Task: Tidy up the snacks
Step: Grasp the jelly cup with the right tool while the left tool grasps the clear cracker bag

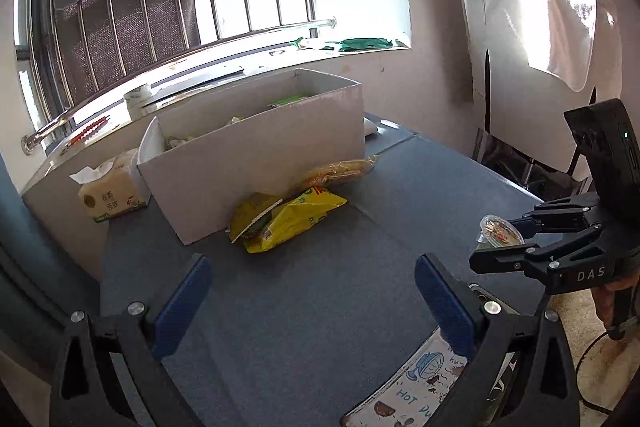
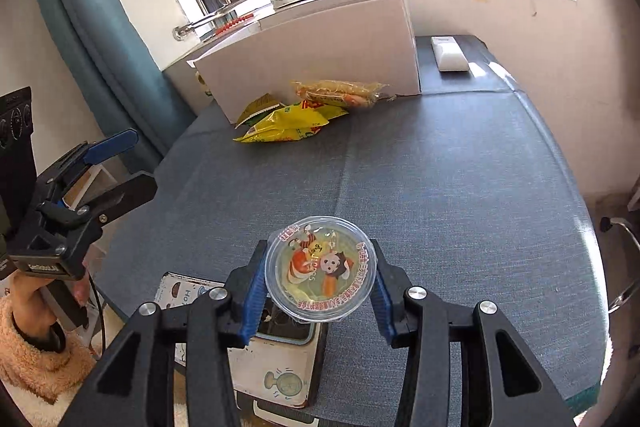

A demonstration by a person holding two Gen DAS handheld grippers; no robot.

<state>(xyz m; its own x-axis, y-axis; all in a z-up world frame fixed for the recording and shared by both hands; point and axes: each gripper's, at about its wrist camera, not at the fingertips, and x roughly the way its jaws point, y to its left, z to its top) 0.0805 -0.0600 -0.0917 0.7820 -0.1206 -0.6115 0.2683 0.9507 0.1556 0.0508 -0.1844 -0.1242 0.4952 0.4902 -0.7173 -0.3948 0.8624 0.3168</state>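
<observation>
A clear jelly cup (image 2: 320, 267) with a cartoon lid sits between the blue pads (image 2: 256, 291) of my right gripper (image 2: 318, 281), which is shut on its sides. In the left wrist view the same cup (image 1: 502, 230) hangs in the right gripper (image 1: 496, 242) above the table's right edge. My left gripper (image 1: 316, 293) stands open and empty over the blue tabletop (image 1: 320, 287). Against the white cardboard box (image 1: 256, 163) lie yellow snack bags (image 1: 288, 219) and an orange sausage pack (image 1: 340, 171). More packets show inside the box.
A cartoon-printed tin (image 2: 280, 367) lies under the right gripper at the table's near edge. A tissue pack (image 1: 112, 195) stands left of the box, and a white block (image 2: 450, 55) sits at the far right. A covered chair (image 1: 540, 67) stands beyond the table.
</observation>
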